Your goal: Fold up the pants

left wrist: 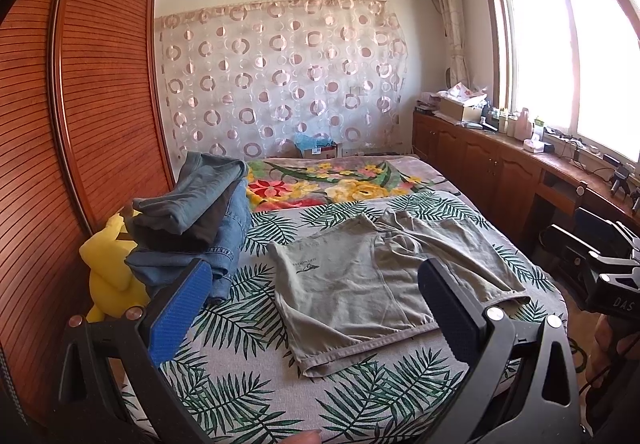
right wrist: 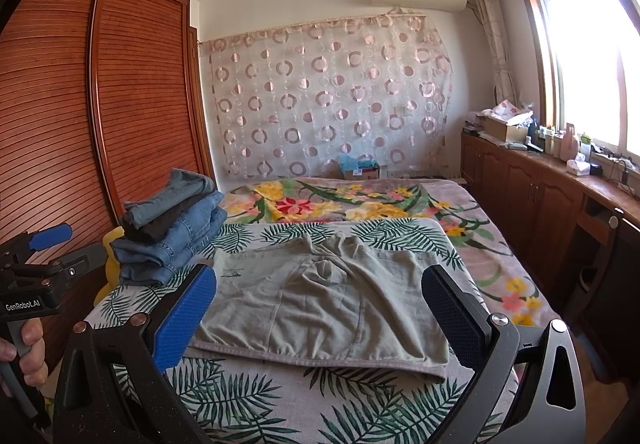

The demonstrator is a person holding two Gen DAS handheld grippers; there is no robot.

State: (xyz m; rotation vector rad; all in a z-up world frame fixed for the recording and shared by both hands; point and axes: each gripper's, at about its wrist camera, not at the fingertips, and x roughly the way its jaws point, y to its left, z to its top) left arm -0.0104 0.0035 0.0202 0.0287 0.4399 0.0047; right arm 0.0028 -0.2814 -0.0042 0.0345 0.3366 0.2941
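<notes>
Grey-green shorts (left wrist: pixel 372 276) lie flat on the leaf-print bed cover (left wrist: pixel 240 328), hems toward me and waistband toward the far end; in the right wrist view the shorts (right wrist: pixel 320 308) spread between the fingers. My left gripper (left wrist: pixel 316 308) hovers open above the near edge of the bed, nothing between its blue pads. My right gripper (right wrist: pixel 320 308) is open too, held above the shorts' near hem and holding nothing. The left gripper (right wrist: pixel 36 268) also shows at the left edge of the right wrist view, in a person's hand (right wrist: pixel 24 344).
A stack of folded jeans and dark pants (left wrist: pixel 192 220) sits at the bed's left side, beside a yellow plush toy (left wrist: pixel 108 276). A floral blanket (left wrist: pixel 340 180) covers the far half. A slatted wardrobe (left wrist: pixel 80 104) stands left; a cluttered wooden counter (left wrist: pixel 520 148) runs under the window.
</notes>
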